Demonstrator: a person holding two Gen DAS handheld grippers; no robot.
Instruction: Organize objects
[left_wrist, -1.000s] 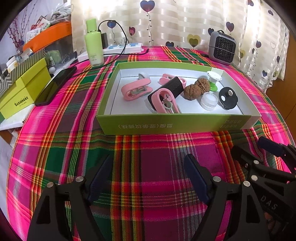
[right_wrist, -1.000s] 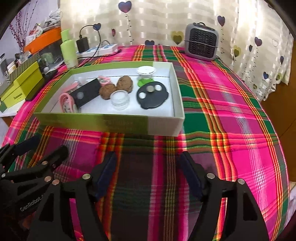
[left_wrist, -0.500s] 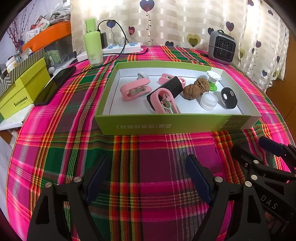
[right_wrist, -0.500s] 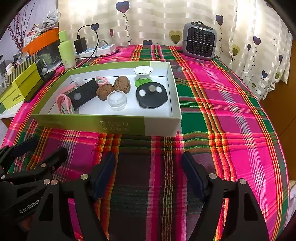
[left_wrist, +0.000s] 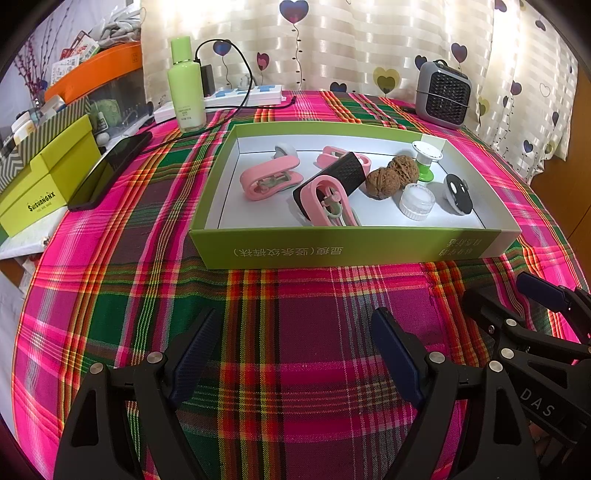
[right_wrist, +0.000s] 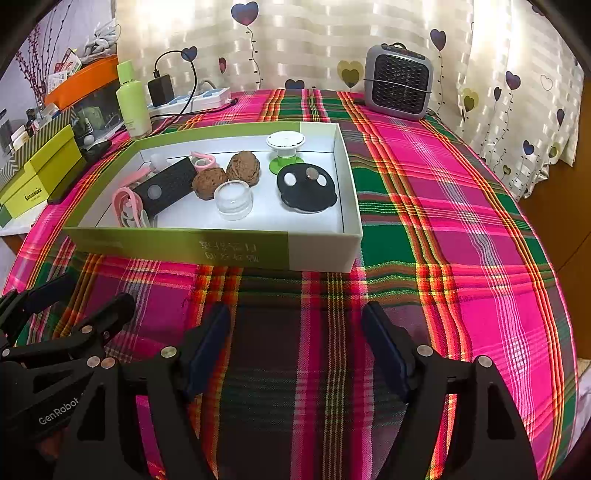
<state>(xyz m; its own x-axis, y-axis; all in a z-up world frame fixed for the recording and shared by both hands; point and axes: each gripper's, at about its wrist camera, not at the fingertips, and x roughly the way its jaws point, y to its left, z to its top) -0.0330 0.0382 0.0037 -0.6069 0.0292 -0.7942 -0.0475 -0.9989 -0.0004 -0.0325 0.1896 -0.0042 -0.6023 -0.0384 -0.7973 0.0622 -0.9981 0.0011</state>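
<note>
- Since a second ago the green box (left_wrist: 351, 251) has drawn slightly farther from both grippers.
- Left gripper (left_wrist: 295, 354) spread wide, holding nothing.
- Right gripper (right_wrist: 295, 347) likewise spread (box ahead, holding walnuts (right_wrist: 225, 175) and pink clips (left_wrist: 269, 179)).

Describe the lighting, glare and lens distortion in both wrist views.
Left wrist view: backlit curtain blows out near the top, fisheye bows the green box edge, corners vignette black. Right wrist view: same bright curtain, tablecloth stripes curve strongly toward the right edge; box contents stay sharp and evenly lit, shadows soft.
</note>
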